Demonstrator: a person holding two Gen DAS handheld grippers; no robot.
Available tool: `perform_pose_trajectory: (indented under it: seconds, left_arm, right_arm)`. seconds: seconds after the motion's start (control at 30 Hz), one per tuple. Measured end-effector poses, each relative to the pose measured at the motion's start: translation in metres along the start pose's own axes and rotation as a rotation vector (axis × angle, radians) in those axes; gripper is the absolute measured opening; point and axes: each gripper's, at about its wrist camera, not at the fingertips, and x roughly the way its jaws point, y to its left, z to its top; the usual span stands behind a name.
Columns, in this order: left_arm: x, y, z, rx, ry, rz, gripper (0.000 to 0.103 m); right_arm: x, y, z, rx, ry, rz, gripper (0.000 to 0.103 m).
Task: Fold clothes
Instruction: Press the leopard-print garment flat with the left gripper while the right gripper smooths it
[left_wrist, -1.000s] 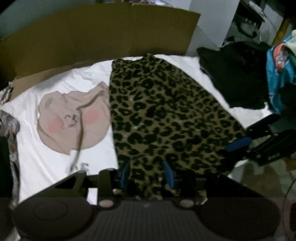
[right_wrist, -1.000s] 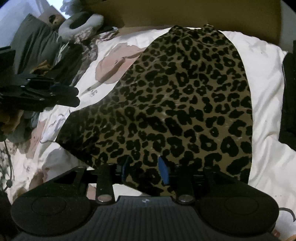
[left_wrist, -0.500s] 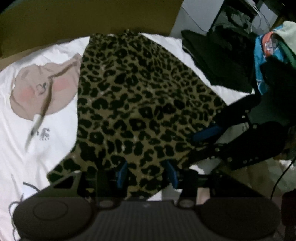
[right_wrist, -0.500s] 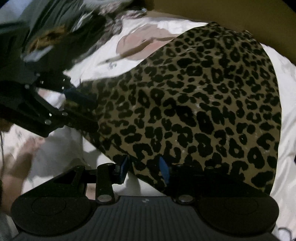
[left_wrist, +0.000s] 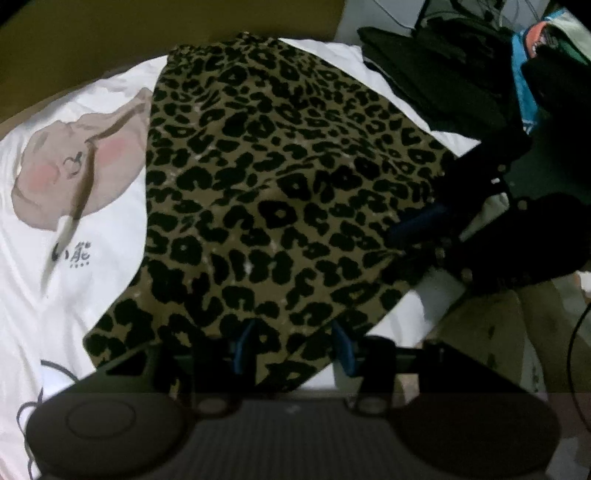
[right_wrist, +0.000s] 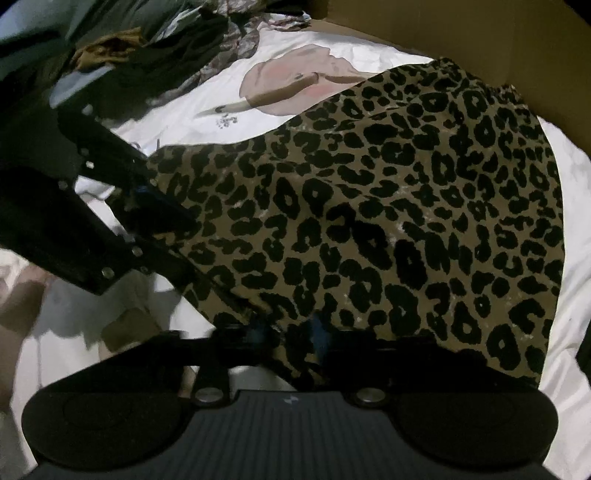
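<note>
One leopard-print garment lies on the white bedsheet ahead of two claws. Left claw and right claw each pinch its near hem, now lifted higher and drawn closer together than before.

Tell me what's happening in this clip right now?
A person with two handheld grippers is folding a leopard-print garment on a white bear-print sheet. The left gripper and right gripper each have the near hem between their fingers, lifted off the sheet. The far end lies flat by the cardboard.

Dim room; white bear-print sheet, brown cardboard behind, dark clothes heaped
</note>
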Motion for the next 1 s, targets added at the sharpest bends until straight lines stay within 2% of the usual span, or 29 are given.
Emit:
perform_pose_trajectory:
  seconds: [0.03, 0.13, 0.23, 0.3, 0.37, 0.43, 0.47, 0.63, 0.77, 0.83, 1.0]
  left_arm:
    - [0.000, -0.001, 0.000, 0.010, -0.005, 0.003, 0.048]
    - [0.002, -0.004, -0.001, 0.035, -0.009, 0.008, 0.049]
    - [0.004, -0.001, 0.000, 0.030, -0.008, 0.005, 0.048]
    - [0.003, 0.001, 0.000, 0.026, -0.016, -0.004, 0.038]
    - [0.000, 0.002, -0.001, 0.030, -0.021, -0.018, 0.019]
    - [-0.003, 0.002, -0.003, 0.039, -0.025, -0.035, 0.006]
    - [-0.005, 0.002, -0.005, 0.049, -0.029, -0.051, 0.003]
    - [-0.010, 0.000, -0.008, 0.072, -0.023, -0.070, 0.001]
    - [-0.007, -0.003, -0.009, 0.103, 0.005, -0.051, 0.003]
    - [-0.007, 0.000, -0.010, 0.093, 0.021, -0.050, 0.005]
    - [-0.023, 0.010, -0.016, 0.021, 0.010, -0.064, 0.013]
  right_arm:
    - [-0.001, 0.000, 0.001, 0.005, -0.002, -0.002, 0.005]
    - [-0.007, 0.002, 0.002, 0.008, -0.005, 0.007, 0.000]
    - [-0.013, 0.006, 0.003, -0.011, -0.012, 0.014, 0.000]
    - [-0.016, 0.008, 0.003, -0.016, -0.012, 0.017, 0.000]
    - [-0.016, 0.008, 0.001, -0.023, -0.003, 0.016, 0.000]
    - [-0.016, 0.008, -0.001, -0.025, 0.006, 0.017, 0.000]
    - [-0.016, 0.008, -0.002, -0.024, 0.009, 0.019, 0.000]
    - [-0.014, 0.007, -0.004, -0.009, 0.029, 0.025, 0.003]
    - [-0.021, -0.001, 0.000, 0.047, 0.018, 0.065, 0.008]
    - [-0.028, -0.006, 0.003, 0.093, -0.008, 0.094, 0.017]
    - [-0.038, -0.018, 0.010, 0.205, -0.070, 0.152, 0.018]
